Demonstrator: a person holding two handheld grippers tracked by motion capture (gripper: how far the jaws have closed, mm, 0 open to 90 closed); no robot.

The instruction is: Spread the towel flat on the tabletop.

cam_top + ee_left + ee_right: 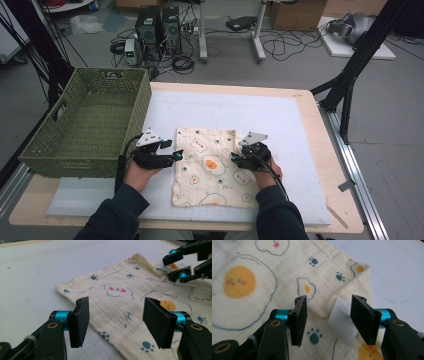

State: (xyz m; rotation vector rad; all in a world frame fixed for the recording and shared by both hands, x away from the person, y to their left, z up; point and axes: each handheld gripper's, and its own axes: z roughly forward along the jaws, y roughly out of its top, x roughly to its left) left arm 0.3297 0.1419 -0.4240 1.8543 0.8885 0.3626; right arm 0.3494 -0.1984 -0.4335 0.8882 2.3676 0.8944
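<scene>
A cream cloth printed with fried eggs and paw marks lies flat on the white mat. My left gripper is open at the cloth's left edge. In the left gripper view the cloth runs between and beyond the open gripper. My right gripper is open at the cloth's right edge. In the right gripper view the cloth has a turned-up hem and a white label lying between the jaws of the open gripper. The right gripper also appears far off in the left gripper view.
A green woven basket stands at the table's left side, close to my left hand. The wooden table rims the mat. Cables, computer cases and boxes lie on the floor beyond the table.
</scene>
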